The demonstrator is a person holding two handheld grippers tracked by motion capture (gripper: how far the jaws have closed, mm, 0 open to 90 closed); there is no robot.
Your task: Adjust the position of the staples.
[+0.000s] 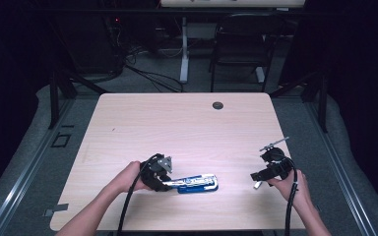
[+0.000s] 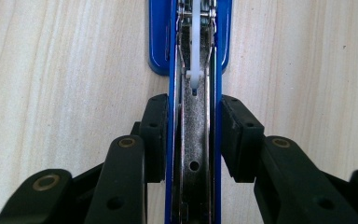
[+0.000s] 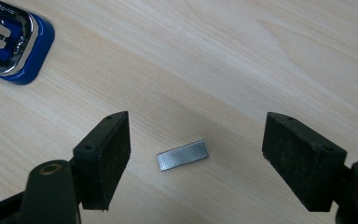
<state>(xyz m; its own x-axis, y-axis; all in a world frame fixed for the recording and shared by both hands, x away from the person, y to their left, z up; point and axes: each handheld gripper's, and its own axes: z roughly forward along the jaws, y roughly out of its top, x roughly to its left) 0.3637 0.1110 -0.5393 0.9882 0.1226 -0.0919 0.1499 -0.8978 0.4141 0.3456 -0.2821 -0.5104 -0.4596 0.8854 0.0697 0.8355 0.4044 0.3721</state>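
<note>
A blue stapler (image 1: 197, 183) lies flipped open on the wooden table (image 1: 177, 128) near its front edge, with the metal staple channel (image 2: 196, 154) facing up. My left gripper (image 1: 170, 184) is shut on it, and in the left gripper view both pads (image 2: 156, 135) press on the blue sides of the channel. My right gripper (image 1: 256, 179) hovers at the front right with its jaws wide open. In the right gripper view a short strip of staples (image 3: 182, 155) lies flat on the wood between those jaws (image 3: 200, 135), touching neither pad. One end of the stapler (image 3: 14, 42) shows at that view's upper left.
A round cable hole (image 1: 218, 105) sits near the table's far edge. Beyond the table stand a dark chair (image 1: 241, 39) and a white desk leg (image 1: 184, 49), with cables on the floor. Each gripper trails a black cable toward the front edge.
</note>
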